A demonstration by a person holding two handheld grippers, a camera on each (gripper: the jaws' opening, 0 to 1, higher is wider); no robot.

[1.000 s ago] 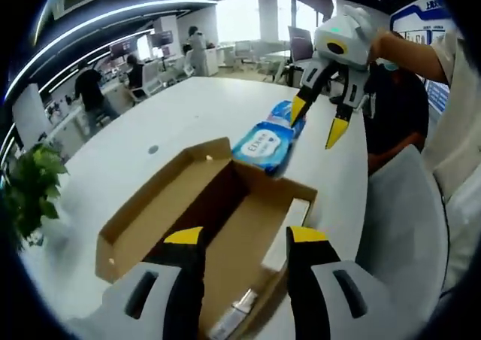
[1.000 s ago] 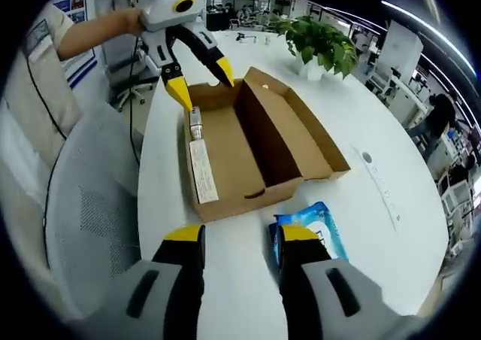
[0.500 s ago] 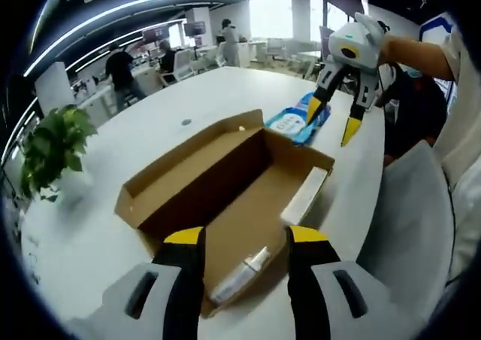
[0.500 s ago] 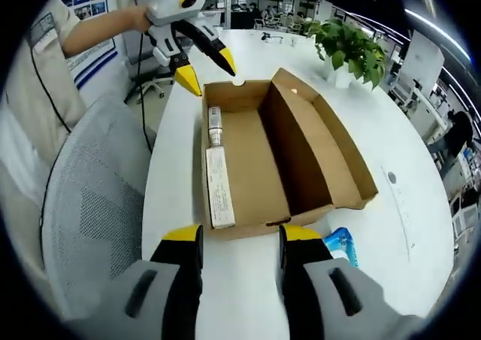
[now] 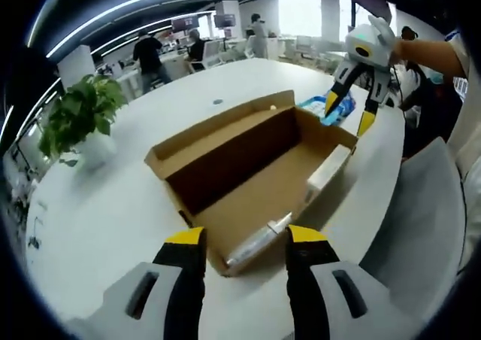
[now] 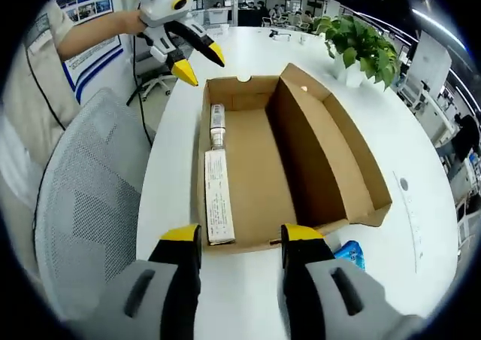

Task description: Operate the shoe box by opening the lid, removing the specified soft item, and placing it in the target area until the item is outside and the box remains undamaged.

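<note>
Hanging parted and empty, the left gripper [image 5: 239, 238] and right gripper [image 6: 236, 235] flank the open shoe box [image 6: 282, 163]. I'd say it's nearly finished: the blue soft pack [image 5: 334, 107] already lies on the table [image 5: 113, 204] beside the box's end.

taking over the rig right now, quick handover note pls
Left gripper: open, empty, at one end of the box.
Right gripper: open, empty, at the other end.
Box: lid open, on the white table; a flat carton and a small tube lie inside along one wall.
Wipes pack: out of the box, on the table beside it.
Done: lid opened, pack removed and released.
Left: confirm the pack sits in the target area.
</note>
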